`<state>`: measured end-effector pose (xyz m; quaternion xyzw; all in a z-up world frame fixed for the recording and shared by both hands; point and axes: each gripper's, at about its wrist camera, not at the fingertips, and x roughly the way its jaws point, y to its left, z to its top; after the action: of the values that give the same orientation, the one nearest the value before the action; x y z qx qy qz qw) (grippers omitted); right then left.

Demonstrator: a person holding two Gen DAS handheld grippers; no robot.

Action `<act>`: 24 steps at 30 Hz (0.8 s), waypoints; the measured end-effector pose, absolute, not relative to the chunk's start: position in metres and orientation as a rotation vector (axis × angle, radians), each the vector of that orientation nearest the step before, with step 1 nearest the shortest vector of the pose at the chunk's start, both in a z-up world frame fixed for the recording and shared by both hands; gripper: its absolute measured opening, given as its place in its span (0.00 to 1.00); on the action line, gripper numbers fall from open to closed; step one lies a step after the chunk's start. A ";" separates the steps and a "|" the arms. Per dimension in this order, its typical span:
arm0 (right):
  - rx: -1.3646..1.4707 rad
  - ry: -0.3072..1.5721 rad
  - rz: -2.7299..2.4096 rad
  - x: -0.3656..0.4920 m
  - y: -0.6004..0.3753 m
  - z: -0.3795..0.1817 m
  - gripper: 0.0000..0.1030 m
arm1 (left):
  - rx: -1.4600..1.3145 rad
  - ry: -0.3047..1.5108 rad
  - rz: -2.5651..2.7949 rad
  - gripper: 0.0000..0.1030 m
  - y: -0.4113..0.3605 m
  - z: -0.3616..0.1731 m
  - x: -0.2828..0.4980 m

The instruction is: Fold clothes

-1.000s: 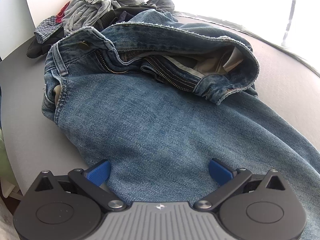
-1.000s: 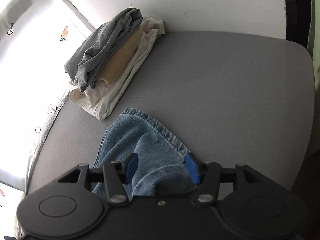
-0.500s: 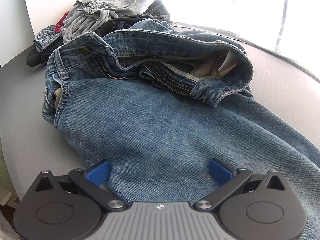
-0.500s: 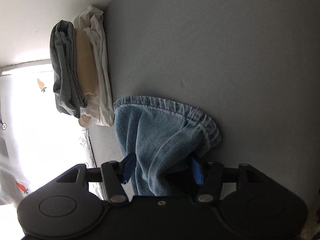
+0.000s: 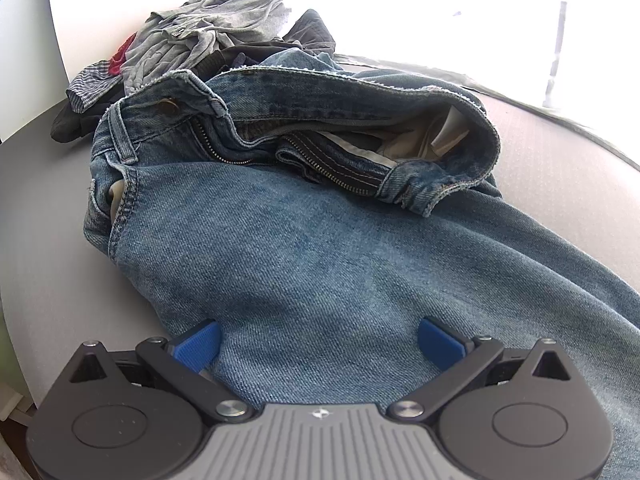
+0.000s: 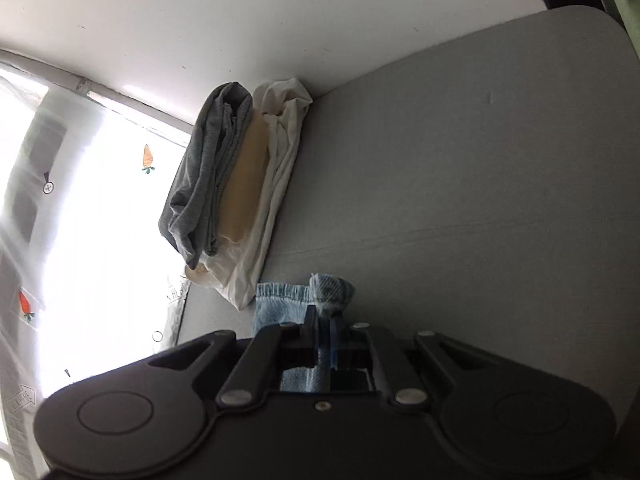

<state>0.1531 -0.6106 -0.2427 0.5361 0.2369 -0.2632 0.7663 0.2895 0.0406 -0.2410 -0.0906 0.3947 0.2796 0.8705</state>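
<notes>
Two claws work one pair of blue jeans [image 5: 304,248] on a grey surface [image 5: 44,208]; the left claw [image 5: 318,340] hovers over the thigh part of the denim with its blue pads [image 5: 198,342] spread wide apart, cloth lying beneath them and nothing pinched between; in the left wrist view the jeans fill the middle, the open waistband [image 5: 360,92] at about 12 o'clock from the claw, its fly unzipped, the zipper teeth [image 5: 332,174] showing and a metal button [image 5: 168,105] at about 11 o'clock; beyond the waistband, toward 11 o'clock, sits a heap of unfolded clothes [image 5: 208,40], a grey garment on top, dark cloth under it, a bit of red and a checked piece at its left edge; bright window light washes out the top of that view.

The right claw [image 6: 324,328] is closed tight on the hem of a jeans leg [image 6: 304,300], a bunched tuft of pale denim standing out just past its tips at 12 o'clock; at about 11 o'clock from it, close to the hem, lies a folded stack [image 6: 240,184] of grey, tan and white garments, against a white wall [image 6: 280,12]; the grey surface stretches bare toward 2 o'clock.
</notes>
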 end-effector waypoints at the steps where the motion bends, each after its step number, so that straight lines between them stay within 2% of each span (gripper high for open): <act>1: 1.101 0.585 -0.600 0.156 -0.608 -0.246 0.05 | -0.191 0.830 0.584 1.00 0.041 -0.241 0.290; 5: 0.815 0.704 -0.659 0.173 -0.586 -0.231 0.19 | -0.203 0.864 0.577 1.00 0.045 -0.238 0.294; 7: 0.624 0.756 -0.695 0.188 -0.571 -0.218 0.34 | -0.210 0.882 0.573 1.00 0.047 -0.237 0.296; 8: 0.523 0.775 -0.705 0.195 -0.560 -0.213 0.37 | -0.214 0.896 0.569 1.00 0.048 -0.236 0.297; 10: 0.360 0.784 -0.704 0.203 -0.539 -0.204 0.56 | -0.221 0.925 0.552 1.00 0.052 -0.234 0.300; 11: 0.289 0.777 -0.701 0.208 -0.528 -0.200 0.60 | -0.223 0.938 0.541 1.00 0.054 -0.233 0.300; 13: 0.181 0.766 -0.679 0.219 -0.507 -0.196 0.93 | -0.222 0.970 0.493 1.00 0.060 -0.231 0.299; 18: 0.100 0.785 -0.510 0.241 -0.450 -0.200 0.99 | -0.216 1.010 0.429 1.00 0.074 -0.230 0.278; 24: 0.023 0.817 -0.308 0.265 -0.377 -0.200 1.00 | -0.161 0.967 0.470 1.00 0.110 -0.210 0.250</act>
<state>0.2653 -0.3773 -0.2002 0.0112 0.3957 -0.1491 0.9061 0.2499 0.1101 -0.2103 -0.0766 0.4601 0.2238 0.8558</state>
